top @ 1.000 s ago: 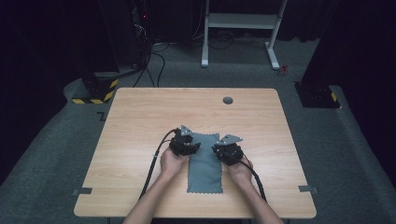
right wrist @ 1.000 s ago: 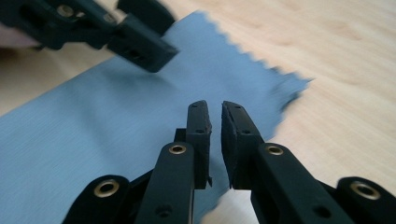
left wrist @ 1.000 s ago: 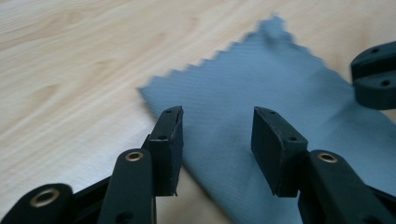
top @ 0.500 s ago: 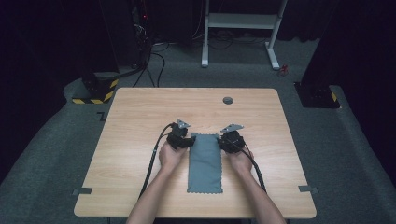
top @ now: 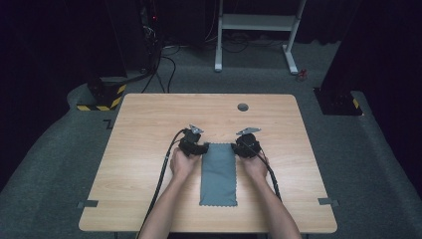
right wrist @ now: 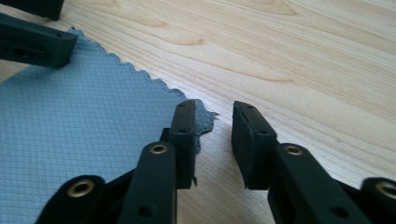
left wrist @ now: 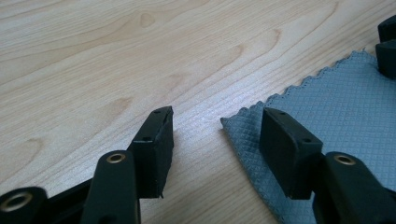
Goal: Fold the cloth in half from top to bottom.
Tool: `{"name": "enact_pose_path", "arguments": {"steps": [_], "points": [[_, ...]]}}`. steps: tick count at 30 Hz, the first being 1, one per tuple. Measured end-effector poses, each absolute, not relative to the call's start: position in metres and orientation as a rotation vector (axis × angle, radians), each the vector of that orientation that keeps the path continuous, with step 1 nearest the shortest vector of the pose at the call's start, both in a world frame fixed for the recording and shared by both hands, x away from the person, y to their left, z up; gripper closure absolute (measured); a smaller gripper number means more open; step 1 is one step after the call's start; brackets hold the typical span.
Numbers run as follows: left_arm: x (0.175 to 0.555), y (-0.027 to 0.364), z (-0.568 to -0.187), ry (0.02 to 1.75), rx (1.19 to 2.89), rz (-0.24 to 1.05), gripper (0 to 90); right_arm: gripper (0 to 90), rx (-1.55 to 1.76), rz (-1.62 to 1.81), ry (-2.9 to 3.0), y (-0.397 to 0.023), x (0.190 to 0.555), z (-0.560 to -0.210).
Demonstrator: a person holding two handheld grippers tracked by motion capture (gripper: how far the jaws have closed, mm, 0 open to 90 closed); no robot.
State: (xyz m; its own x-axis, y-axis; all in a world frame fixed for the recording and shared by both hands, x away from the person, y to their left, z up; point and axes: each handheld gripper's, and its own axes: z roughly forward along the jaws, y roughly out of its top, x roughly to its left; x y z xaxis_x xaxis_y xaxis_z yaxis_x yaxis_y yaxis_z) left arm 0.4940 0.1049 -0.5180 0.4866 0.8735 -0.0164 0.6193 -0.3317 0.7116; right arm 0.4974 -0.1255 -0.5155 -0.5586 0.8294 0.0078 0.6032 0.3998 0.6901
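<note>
Cloth (top: 219,172), grey, lies flat on the desk (top: 149,124) in the high view, long side running away from you, with your left claw (top: 195,148) and right claw (top: 247,147) at its two far corners.

Left gripper view: jaws stand wide and have just been opening; the far-left corner of the cloth (left wrist: 327,121) sits free between them, nothing pinched. One pad rests over the fabric edge.

Right gripper view: jaws narrower but parted, opened within the last second; the cloth corner (right wrist: 203,114) pokes out beside the inner pad, slightly curled, not gripped.

Risk, as I judge it: pull a claw back low and a pad drags that corner, wrinkling or folding the flattened cloth.
</note>
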Motion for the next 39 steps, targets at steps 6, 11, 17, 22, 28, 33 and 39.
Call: {"name": "enact_pose_path", "arguments": {"steps": [6,11,17,22,28,33,39], "points": [[0.493,0.102,-0.517,1.188,2.081,0.474,60.5,77.5,1.228,0.960,2.341,-0.125,0.498,-0.516],[0.494,0.100,-0.515,1.182,2.094,0.437,72.8,88.0,1.234,0.983,2.371,-0.125,0.500,-0.515],[0.497,0.101,-0.516,1.186,2.073,0.376,84.1,89.8,1.238,0.971,2.385,-0.123,0.502,-0.514],[0.499,0.104,-0.515,1.186,2.066,0.345,88.4,90.0,1.230,0.963,2.375,-0.122,0.500,-0.513],[0.498,0.107,-0.513,1.175,2.042,0.330,89.0,90.0,1.222,0.995,2.366,-0.124,0.499,-0.510],[0.499,0.106,-0.509,1.164,2.047,0.332,89.0,90.0,1.201,1.008,2.370,-0.123,0.498,-0.506],[0.500,0.105,-0.510,1.169,2.068,0.339,88.9,76.2,1.209,0.934,2.388,-0.119,0.500,-0.512]]}}
